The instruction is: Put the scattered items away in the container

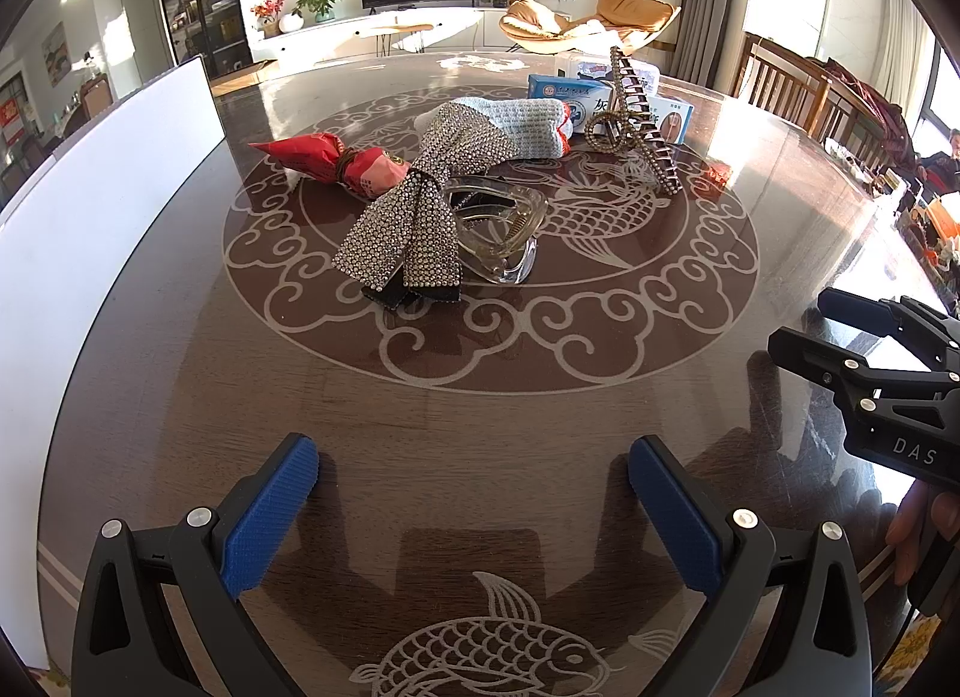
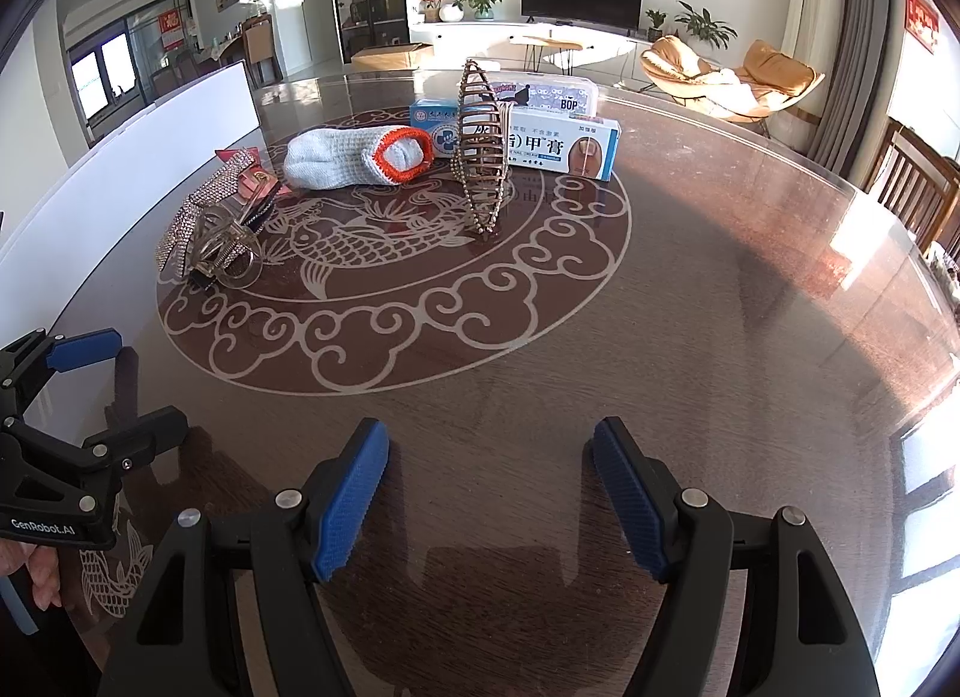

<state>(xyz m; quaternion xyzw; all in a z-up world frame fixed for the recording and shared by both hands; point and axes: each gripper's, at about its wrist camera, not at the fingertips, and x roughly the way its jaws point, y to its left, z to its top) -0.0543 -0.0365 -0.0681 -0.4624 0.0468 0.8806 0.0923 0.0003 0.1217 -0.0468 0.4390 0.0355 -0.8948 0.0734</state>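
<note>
the left gripper (image 1: pixel 474 493) stands wide apart with nothing between its blue pads; the right gripper (image 2: pixel 489 493) is likewise spread wide and empty. both hang over bare table (image 2: pixel 690 337), on the near side of the fish medallion (image 2: pixel 390 253), well apart from every item.

scattered items, placed by the medallion: rhinestone bow (image 1: pixel 414 211) and clear hair claw (image 1: pixel 504 229) touching at its left part; red wrapped packet (image 1: pixel 324 160) just behind the bow; knitted pouch (image 2: pixel 354 157) at its far edge; beaded claw clip (image 2: pixel 483 151) standing upright near centre, against the ointment box (image 2: pixel 564 148). the lidded plastic container (image 2: pixel 549 94) sits beyond the medallion, behind the boxes.

risks, as judged:
- the upright clip may topple if brushed on approach.
- the bow overlaps the clear claw; lifting one could drag the other.
- the glossy top could let hard pieces slide from a closing grip.
- the container looks shut; whether it opens easily cannot be told.
</note>
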